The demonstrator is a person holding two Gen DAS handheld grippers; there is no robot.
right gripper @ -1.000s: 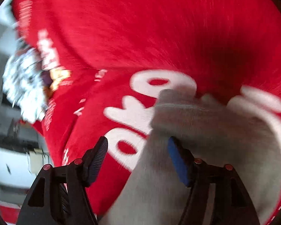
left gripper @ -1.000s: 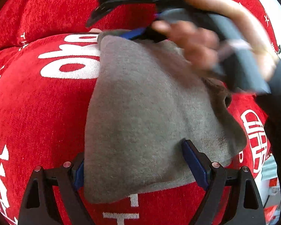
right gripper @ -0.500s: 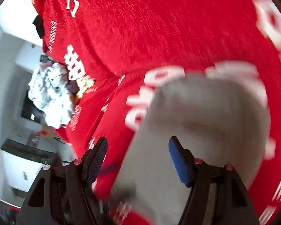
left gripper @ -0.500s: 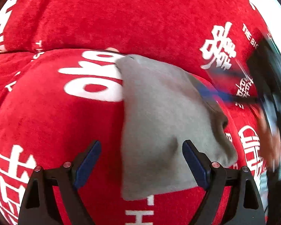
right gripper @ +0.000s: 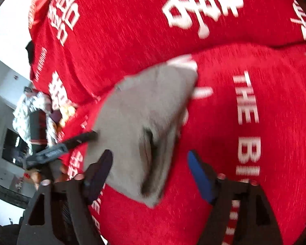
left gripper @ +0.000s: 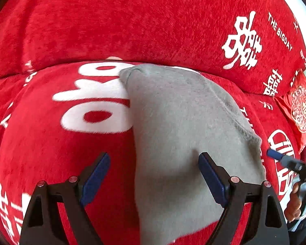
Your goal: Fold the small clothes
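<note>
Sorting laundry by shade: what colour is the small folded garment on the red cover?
Plain grey garment, no pattern; clearest in the left wrist view.

The left tool [left gripper: 154, 176] has its two blue-padded fingers spread wide apart, gripping nothing. The right tool [right gripper: 150, 172] is likewise spread wide and empty-handed. In the left wrist view, the right tool reaches in from the right edge, with the person's bare fingers [left gripper: 294, 201] wrapped around its handle.
</note>
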